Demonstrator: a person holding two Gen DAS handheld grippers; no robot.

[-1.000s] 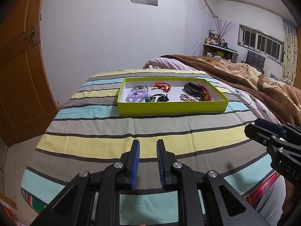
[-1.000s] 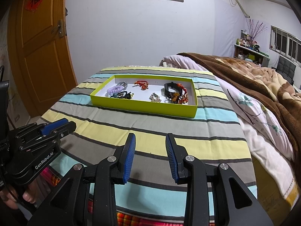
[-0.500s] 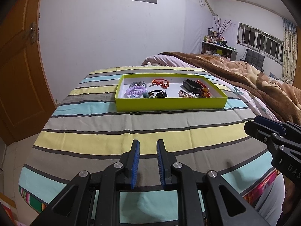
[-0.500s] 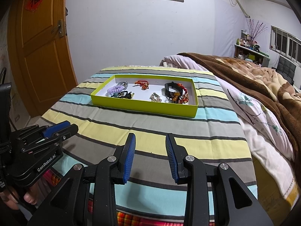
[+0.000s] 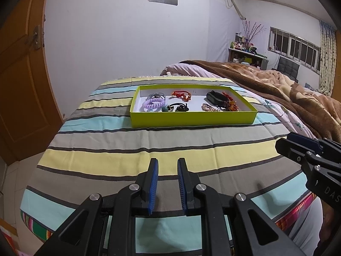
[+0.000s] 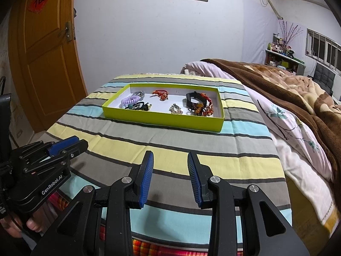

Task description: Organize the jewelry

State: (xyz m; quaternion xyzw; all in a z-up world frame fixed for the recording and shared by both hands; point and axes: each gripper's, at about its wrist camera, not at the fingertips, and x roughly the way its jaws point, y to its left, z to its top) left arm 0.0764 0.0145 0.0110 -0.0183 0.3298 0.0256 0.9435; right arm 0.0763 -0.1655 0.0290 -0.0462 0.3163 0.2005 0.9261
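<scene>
Left gripper [image 5: 167,167], left wrist view: the blue-padded fingers stand a little apart with nothing between them, held low over the striped bedspread [image 5: 127,149] and well short of the lime-green tray [image 5: 191,118]. The tray lies flat on the spread and holds all the jewelry in sight: a lilac coil band [image 5: 153,103] and a grey band [image 5: 156,95] at the left, a red knotted cord [image 5: 181,95] at the middle rear, a black band with a teal bead [image 5: 175,108] at the middle front, a pale bead chain [image 5: 210,107], a black wristband [image 5: 216,99] and amber-red beads [image 5: 231,104] at the right. Right gripper [image 6: 170,166], right wrist view: the fingers stand wider apart, likewise empty, aimed at the same tray [image 6: 162,118]; no piece lies on the bedspread outside it. Judgement: the pieces sit in loose clusters inside the tray, which fits either a sorted tray with both grippers drawn back or a tray awaiting sorting, so the step in hand cannot be settled. Any pick among these small, tangled pieces would call for a fine, single-item pinch.
</scene>
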